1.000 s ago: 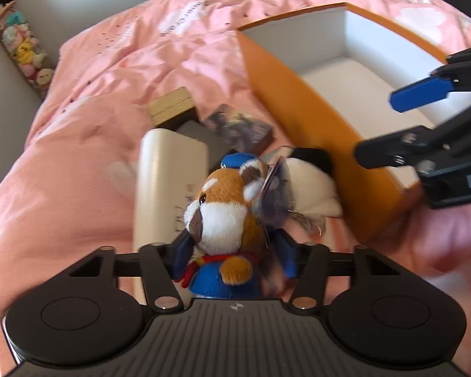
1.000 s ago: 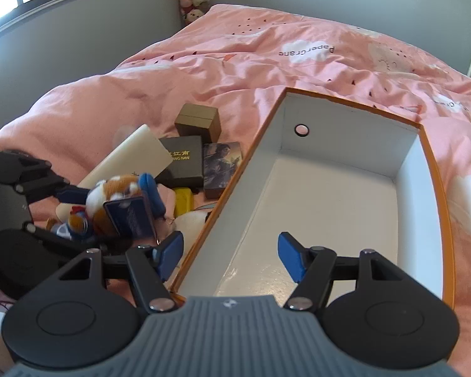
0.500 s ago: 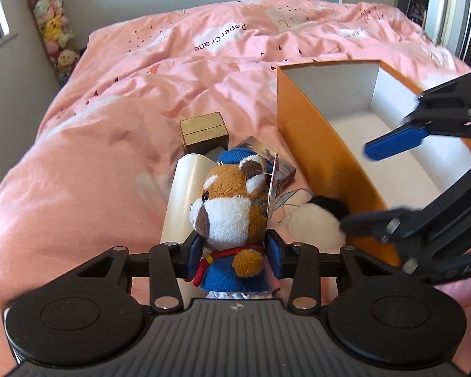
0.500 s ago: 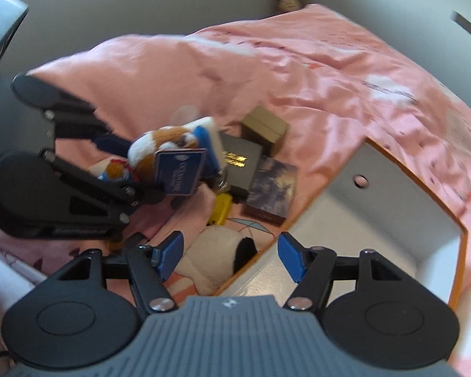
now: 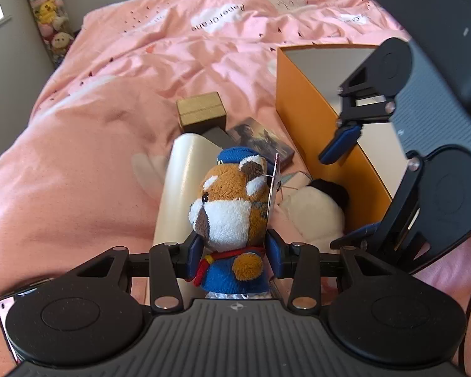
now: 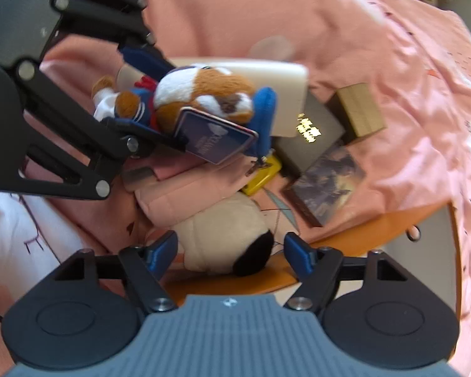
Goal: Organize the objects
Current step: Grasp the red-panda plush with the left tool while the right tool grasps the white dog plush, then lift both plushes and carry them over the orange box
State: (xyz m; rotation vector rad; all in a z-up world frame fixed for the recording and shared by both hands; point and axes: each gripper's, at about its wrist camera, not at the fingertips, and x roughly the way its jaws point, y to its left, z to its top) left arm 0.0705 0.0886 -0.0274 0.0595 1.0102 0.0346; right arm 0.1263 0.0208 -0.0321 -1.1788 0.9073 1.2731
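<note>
My left gripper [image 5: 234, 253] is shut on a brown-and-white plush animal in a blue outfit [image 5: 232, 207] and holds it above the bed; the plush [image 6: 204, 100] with its dark tag also shows in the right wrist view. My right gripper [image 6: 230, 248] is open, its blue pads either side of a white-and-black plush [image 6: 223, 238] lying against the orange box. It shows in the left wrist view [image 5: 345, 185] beside the orange box [image 5: 311, 119] with a white inside.
On the pink duvet [image 5: 110, 119] lie a cream flat box [image 6: 267, 75], a gold box [image 6: 358, 110], a black box with gold lettering [image 6: 311, 132], a picture-covered box [image 6: 326, 179] and a yellow item [image 6: 263, 179]. A column of plush toys [image 5: 50, 22] stands by the wall.
My right gripper swung from over the box interior to the left and down, and now straddles the white-and-black plush. My left gripper keeps its hold on the brown plush, raised slightly.
</note>
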